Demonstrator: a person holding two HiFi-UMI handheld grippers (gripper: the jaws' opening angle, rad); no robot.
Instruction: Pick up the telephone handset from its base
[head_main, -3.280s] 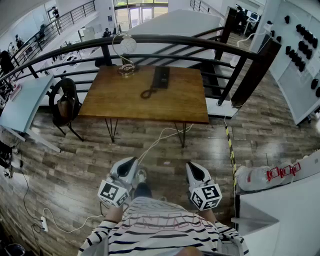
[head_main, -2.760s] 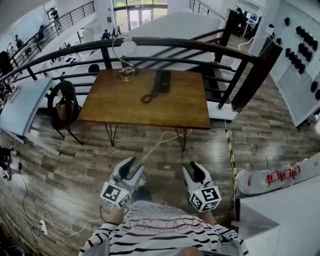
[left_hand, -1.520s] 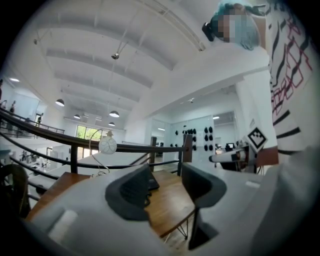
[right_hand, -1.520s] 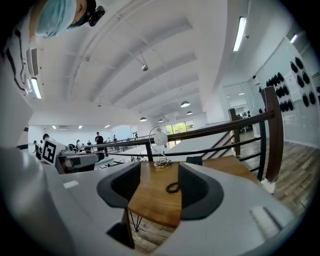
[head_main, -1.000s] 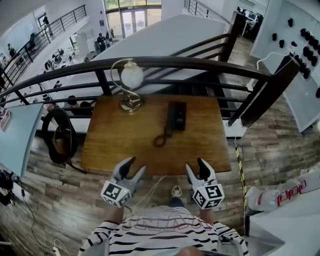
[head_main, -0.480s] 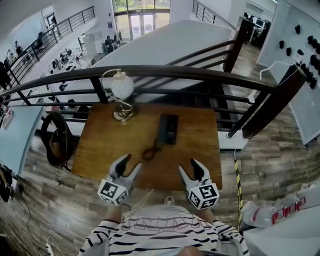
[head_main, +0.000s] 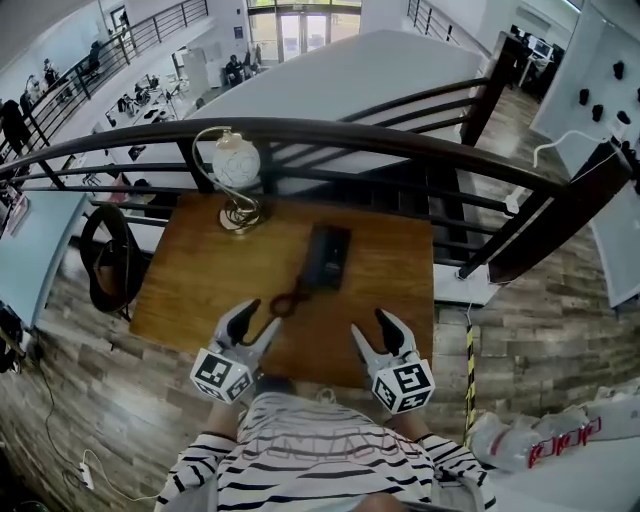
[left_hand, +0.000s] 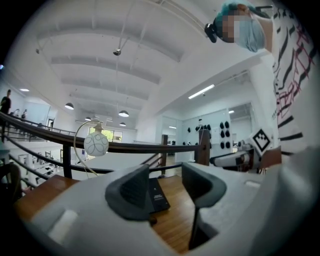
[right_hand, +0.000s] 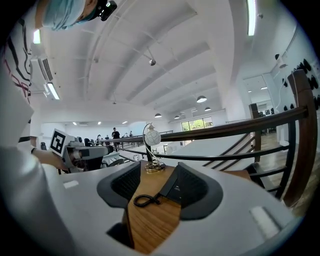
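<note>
Handset (head_main: 326, 257) sits unlifted at the table's (head_main: 190, 290) middle, its cord (head_main: 285, 298) curling toward the table's near edge. Left gripper (head_main: 262, 314) and right gripper (head_main: 370, 322) have come from well short of the table to over that edge, jaws apart and empty. The reach can likely start.

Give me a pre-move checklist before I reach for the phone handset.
1. Fingers apart, nothing between them, left gripper: ok.
2. Same for right gripper: ok.
3. telephone on the table, ahead of both grippers: ok.
4. Grippers at the telephone: not ok, both hang over the table's near edge.
5. coiled cord out of the way: not ok, it lies between left gripper and telephone.
6. lamp clear of the reach: ok, far left corner.
</note>
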